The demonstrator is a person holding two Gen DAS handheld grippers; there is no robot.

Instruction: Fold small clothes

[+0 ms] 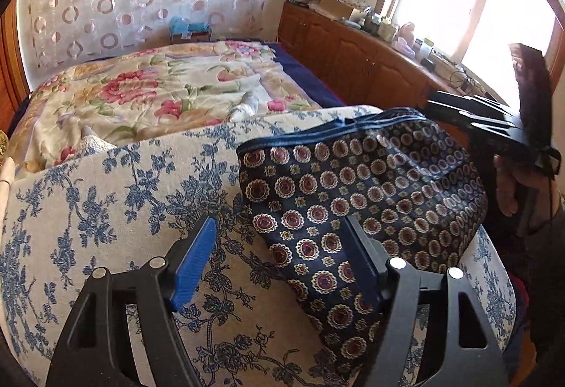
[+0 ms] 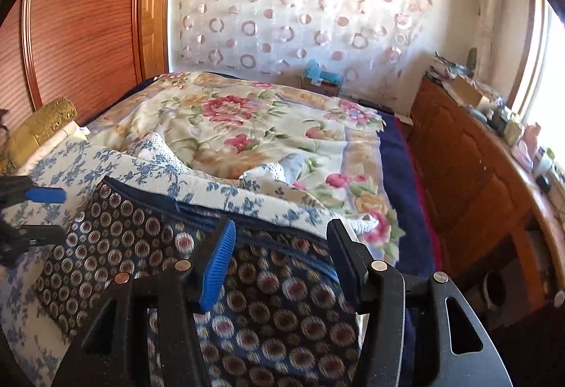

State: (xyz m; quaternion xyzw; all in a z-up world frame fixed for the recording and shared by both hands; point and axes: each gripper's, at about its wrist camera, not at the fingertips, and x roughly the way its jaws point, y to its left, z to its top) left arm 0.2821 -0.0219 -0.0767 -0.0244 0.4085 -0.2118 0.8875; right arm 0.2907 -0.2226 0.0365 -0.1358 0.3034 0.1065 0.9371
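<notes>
A small navy garment with round medallion print and a blue waistband lies on a white cushion with blue flowers. My left gripper is open over the garment's near left corner, and the cloth lies under its right finger. In the right wrist view the garment fills the lower middle. My right gripper is open above its waistband edge, pads apart from the cloth. A hand holds the right gripper at the garment's far right. The left gripper shows at the left edge.
Behind the cushion spreads a bed with a flowered quilt. Wooden cabinets with clutter on top run along the right under a bright window. A gold bolster lies by the wooden panel at the left.
</notes>
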